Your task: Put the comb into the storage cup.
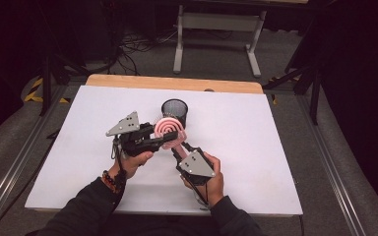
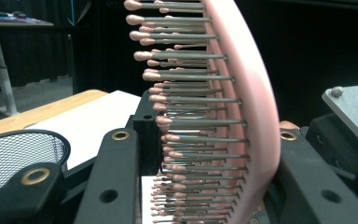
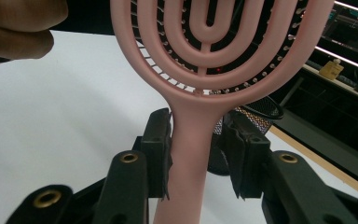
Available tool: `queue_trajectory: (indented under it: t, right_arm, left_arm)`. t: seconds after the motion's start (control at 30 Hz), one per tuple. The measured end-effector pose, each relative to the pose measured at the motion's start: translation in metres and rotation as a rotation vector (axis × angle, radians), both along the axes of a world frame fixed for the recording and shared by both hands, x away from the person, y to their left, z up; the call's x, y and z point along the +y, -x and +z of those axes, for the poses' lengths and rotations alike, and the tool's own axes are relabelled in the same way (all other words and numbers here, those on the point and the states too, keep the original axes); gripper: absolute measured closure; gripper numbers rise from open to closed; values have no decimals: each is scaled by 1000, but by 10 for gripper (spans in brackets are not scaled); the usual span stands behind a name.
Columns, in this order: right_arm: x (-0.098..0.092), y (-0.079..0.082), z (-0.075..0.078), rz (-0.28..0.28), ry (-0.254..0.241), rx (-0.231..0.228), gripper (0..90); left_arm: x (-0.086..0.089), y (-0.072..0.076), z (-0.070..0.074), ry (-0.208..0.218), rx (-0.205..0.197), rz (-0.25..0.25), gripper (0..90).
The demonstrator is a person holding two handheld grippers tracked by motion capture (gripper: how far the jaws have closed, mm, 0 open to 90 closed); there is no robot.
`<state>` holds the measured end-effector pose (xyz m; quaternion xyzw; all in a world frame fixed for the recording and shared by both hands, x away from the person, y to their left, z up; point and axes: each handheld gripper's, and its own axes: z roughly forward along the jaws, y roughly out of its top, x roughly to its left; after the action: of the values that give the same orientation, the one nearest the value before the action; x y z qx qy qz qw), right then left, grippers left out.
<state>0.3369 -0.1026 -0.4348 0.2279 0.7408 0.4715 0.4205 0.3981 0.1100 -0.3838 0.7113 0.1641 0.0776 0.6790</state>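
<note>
My left gripper [image 1: 160, 139] is clamped on the pink hairbrush [image 1: 170, 130] head, held above the table [image 1: 256, 147] middle; my right gripper [image 3: 200, 154] stands loose around its handle.

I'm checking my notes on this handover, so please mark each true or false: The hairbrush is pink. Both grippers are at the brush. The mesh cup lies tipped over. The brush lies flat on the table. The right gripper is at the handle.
1. The hairbrush is pink: true.
2. Both the left gripper and the right gripper are at the brush: true.
3. The mesh cup lies tipped over: false, it stands upright.
4. The brush lies flat on the table: false, it is held up above it.
5. The right gripper is at the handle: true.
</note>
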Motion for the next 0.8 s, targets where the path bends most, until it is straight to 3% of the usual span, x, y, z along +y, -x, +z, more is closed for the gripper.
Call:
queue_trajectory:
  t: [0.23, 0.57, 0.8]
  right_arm:
    - [3, 2, -1, 7, 10, 1, 597]
    - [-5, 2, 3, 33, -24, 30, 438]
    - [-17, 1, 6, 49, -59, 24, 329]
  left_arm:
    - [3, 1, 1, -13, -17, 23, 628]
    - [15, 2, 8, 3, -45, 56, 629]
    - [23, 1, 11, 4, -60, 75, 629]
